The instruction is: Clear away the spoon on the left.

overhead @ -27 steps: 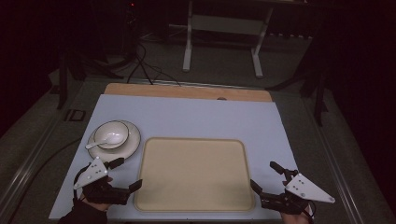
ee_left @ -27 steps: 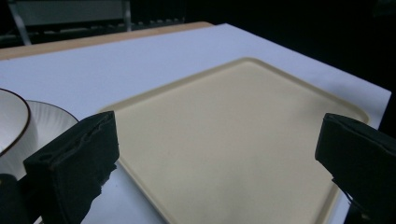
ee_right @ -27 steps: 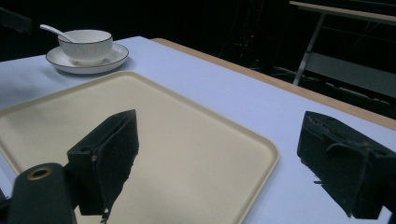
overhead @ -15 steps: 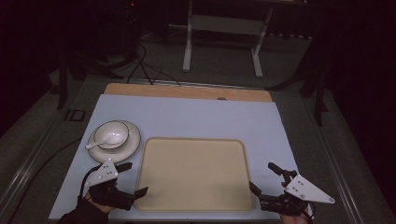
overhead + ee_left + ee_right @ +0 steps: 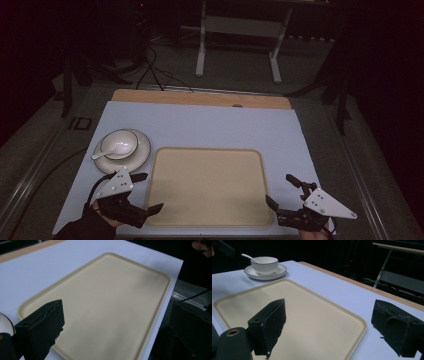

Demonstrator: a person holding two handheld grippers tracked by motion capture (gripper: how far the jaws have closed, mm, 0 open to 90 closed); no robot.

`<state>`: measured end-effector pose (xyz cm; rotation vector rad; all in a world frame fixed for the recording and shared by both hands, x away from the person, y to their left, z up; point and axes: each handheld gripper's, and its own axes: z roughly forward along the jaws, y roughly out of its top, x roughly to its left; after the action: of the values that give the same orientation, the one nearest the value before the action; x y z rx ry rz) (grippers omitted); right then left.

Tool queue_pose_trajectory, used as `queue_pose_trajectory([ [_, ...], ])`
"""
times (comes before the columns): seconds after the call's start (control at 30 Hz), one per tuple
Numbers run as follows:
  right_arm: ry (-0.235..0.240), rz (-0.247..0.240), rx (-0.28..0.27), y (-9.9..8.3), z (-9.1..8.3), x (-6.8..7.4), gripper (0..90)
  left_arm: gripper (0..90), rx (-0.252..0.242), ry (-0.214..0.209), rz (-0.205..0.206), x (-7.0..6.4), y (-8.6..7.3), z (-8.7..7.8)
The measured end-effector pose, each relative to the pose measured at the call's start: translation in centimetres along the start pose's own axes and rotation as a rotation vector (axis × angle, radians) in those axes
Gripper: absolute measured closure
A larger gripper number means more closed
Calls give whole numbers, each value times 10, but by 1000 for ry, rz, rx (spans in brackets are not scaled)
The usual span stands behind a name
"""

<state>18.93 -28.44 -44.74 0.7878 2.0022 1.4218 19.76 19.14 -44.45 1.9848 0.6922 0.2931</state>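
A beige tray (image 5: 207,185) lies empty at the near middle of the white table (image 5: 200,125); it also shows in the left gripper view (image 5: 105,302) and the right gripper view (image 5: 294,315). My left gripper (image 5: 146,192) stands open at the tray's left edge, one jaw over the near left corner. My right gripper (image 5: 281,191) is open at the tray's near right corner, its jaws astride the rim. A white bowl (image 5: 120,143) with a spoon (image 5: 106,152) sits on a saucer (image 5: 142,150) left of the tray, seen too in the right gripper view (image 5: 264,264).
A wooden strip (image 5: 200,98) runs along the table's far edge. Beyond it, on the dark floor, stand a metal frame's legs (image 5: 237,47) and cables (image 5: 150,70). A person's dark sleeve (image 5: 82,229) enters at the bottom left.
My left gripper has shifted right and nearer, from beside the saucer to the tray's left edge. The right gripper has barely moved.
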Motion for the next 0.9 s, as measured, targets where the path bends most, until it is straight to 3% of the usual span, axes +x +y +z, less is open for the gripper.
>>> queue_pose_trajectory([
  [0.2, 4, -1, -3, 0, 0, 0, 126, 10, -26, 2, -7, 4, 19, -10],
  [0.57, 9, -9, 4, 0, 2, 2, 127, 10, -46, 22, -4, 11, 37, -28],
  [0.77, 10, -18, 0, 0, 2, 4, 127, 10, -63, 59, -13, 21, 45, -40],
  [0.9, 8, -24, 0, 0, 2, 5, 127, 11, -89, 97, -42, 34, 48, -53],
])
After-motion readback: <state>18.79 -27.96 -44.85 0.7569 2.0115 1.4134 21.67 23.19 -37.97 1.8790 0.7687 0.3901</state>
